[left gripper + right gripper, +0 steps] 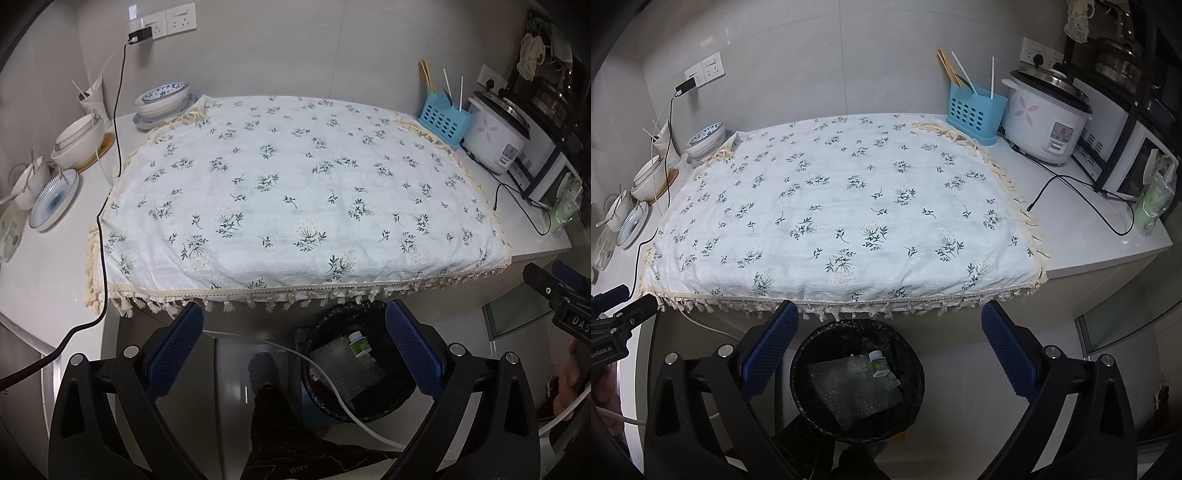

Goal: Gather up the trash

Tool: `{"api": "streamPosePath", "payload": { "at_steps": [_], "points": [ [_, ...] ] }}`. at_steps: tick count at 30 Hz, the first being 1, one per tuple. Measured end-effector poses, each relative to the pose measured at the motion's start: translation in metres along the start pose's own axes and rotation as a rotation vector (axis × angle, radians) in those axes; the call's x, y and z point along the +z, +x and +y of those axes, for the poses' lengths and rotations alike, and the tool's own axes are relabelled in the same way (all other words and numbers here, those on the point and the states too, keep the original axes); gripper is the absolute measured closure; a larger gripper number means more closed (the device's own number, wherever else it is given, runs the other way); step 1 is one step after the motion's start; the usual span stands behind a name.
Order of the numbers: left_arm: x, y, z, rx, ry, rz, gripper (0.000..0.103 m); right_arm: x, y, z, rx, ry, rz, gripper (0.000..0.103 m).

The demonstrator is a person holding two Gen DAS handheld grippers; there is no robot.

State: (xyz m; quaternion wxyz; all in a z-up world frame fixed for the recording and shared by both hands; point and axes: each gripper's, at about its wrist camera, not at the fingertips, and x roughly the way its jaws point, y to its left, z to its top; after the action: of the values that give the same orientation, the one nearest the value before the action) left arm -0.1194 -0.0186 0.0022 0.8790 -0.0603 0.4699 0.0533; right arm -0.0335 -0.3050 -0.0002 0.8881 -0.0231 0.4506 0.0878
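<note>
Left gripper [294, 334]: fingers apart, nothing between pads. Right gripper [890, 332]: fingers apart, nothing held. Both hang off the counter's front edge, above the floor, w/ the bin below them.

Bin [812, 341], black liner, stands on the floor just under the front edge of the counter [1082, 254], below the cloth's fringe. In the right wrist view it sits between the two fingers, closer to the left one. In the left wrist view the bin [314, 334] sits toward the right finger, whose pad overlaps the rim.

Trash in bin: bubble wrap [849, 391] lying flat; small white bottle [878, 363] w/ green label at its far-right corner, tilted. Bottle [358, 343] also shows in the left wrist view, just left of the right finger.

Cloth [849, 206], floral, covers the counter's middle; its top is bare of items.

Counter left end: stacked bowls [162, 99], plates [53, 201], charger cable [110, 192] running off the front edge. Right end, back: blue holder [975, 114] w/ chopsticks, rice cooker [1043, 122] beside it; green bag [1154, 203] at the right front corner.

A white hose [332, 380] crosses over the bin in the left wrist view.
</note>
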Motion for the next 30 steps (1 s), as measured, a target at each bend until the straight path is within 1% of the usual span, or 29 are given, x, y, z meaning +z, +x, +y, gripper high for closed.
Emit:
{"api": "streamPosePath", "payload": {
  "at_steps": [22, 25, 30],
  "points": [
    [0.0012, -0.0007, -0.0007, 0.021, -0.001, -0.007, 0.006, 0.0005, 0.0017, 0.0030, 0.006, 0.003, 0.008, 0.008],
    [0.0019, -0.0005, 0.0003, 0.047, -0.006, -0.007, 0.006, 0.0007, 0.0018, 0.0028, 0.007, 0.003, 0.008, 0.008],
    [0.0037, -0.0016, -0.0013, 0.058, 0.004, -0.017, 0.006, 0.0012, 0.0024, 0.0027, 0.007, 0.001, 0.012, 0.008]
  ]
}}
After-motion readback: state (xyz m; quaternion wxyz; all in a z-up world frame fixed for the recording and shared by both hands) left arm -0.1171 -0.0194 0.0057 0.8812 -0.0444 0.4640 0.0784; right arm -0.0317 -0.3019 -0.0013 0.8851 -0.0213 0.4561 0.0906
